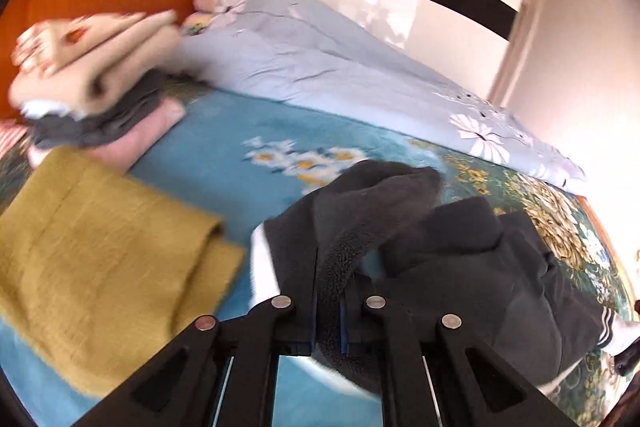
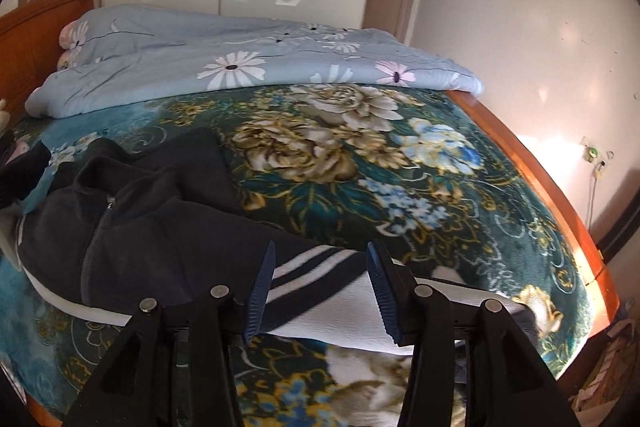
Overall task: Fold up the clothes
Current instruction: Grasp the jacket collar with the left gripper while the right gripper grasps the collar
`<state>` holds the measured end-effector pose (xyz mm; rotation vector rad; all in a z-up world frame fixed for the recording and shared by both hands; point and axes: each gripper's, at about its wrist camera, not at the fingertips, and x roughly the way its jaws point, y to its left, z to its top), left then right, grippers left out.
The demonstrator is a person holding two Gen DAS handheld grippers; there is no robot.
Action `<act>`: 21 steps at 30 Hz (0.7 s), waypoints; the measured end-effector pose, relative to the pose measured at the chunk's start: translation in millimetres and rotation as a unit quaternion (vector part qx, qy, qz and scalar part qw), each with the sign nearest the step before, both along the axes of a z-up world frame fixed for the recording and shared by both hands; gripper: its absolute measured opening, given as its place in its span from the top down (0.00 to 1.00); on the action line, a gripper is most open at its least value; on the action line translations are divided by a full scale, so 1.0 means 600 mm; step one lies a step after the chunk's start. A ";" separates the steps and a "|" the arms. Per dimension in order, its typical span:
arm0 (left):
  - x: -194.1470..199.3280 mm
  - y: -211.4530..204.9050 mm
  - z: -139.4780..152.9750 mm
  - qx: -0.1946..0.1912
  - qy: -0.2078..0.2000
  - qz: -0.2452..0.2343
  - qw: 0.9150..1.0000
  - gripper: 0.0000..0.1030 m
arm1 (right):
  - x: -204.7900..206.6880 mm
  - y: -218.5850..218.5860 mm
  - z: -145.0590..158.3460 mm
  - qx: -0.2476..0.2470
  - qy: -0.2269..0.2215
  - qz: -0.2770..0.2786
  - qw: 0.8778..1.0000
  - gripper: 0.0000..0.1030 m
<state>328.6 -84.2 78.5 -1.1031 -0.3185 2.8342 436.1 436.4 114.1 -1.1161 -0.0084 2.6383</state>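
**Black frames, blue pads, silver screws**

The left hand-held gripper point(image 1: 329, 291) has a matte black frame with triangular cut-outs and four round silver screws. The right hand-held gripper point(image 2: 320, 287) matches it, and its ribbed dark-blue pads point(image 2: 260, 291) line both fingers.

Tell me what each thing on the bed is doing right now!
Dark grey fleece jacket: unfolded, zipper closed, one part pinched and lifted.
Left gripper: fingers shut on the jacket.
Right gripper: fingers open around the white striped hem.
Mustard-yellow knitted garment: folded flat.
Stack of beige, grey and pink clothes: folded, piled.
Light blue flowered quilt: bunched along the far side.
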 end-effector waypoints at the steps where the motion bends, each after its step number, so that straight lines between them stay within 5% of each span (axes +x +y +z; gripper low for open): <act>1: 0.018 -0.018 -0.011 -0.001 -0.012 0.009 1.000 0.92 | -0.009 -0.011 -0.009 -0.004 -0.004 0.011 1.000 0.52; 7: 0.055 -0.079 -0.073 -0.006 -0.103 0.013 0.995 0.89 | -0.069 -0.055 -0.074 -0.044 -0.045 0.046 0.997 0.52; 11: 0.074 -0.076 -0.026 -0.006 -0.077 -0.024 0.997 0.79 | -0.100 -0.078 -0.092 -0.065 -0.054 0.066 0.994 0.52; 15: 0.077 -0.053 0.043 -0.017 -0.008 -0.084 0.996 0.39 | -0.121 -0.078 -0.092 -0.083 -0.048 0.075 0.993 0.52; 18: 0.049 -0.010 0.077 -0.009 0.029 -0.143 0.989 0.34 | -0.154 -0.079 -0.094 -0.102 -0.061 0.088 0.989 0.52; 21: -0.021 0.059 0.063 -0.010 0.005 -0.223 0.975 0.31 | -0.189 -0.086 -0.101 -0.115 -0.079 0.108 0.984 0.48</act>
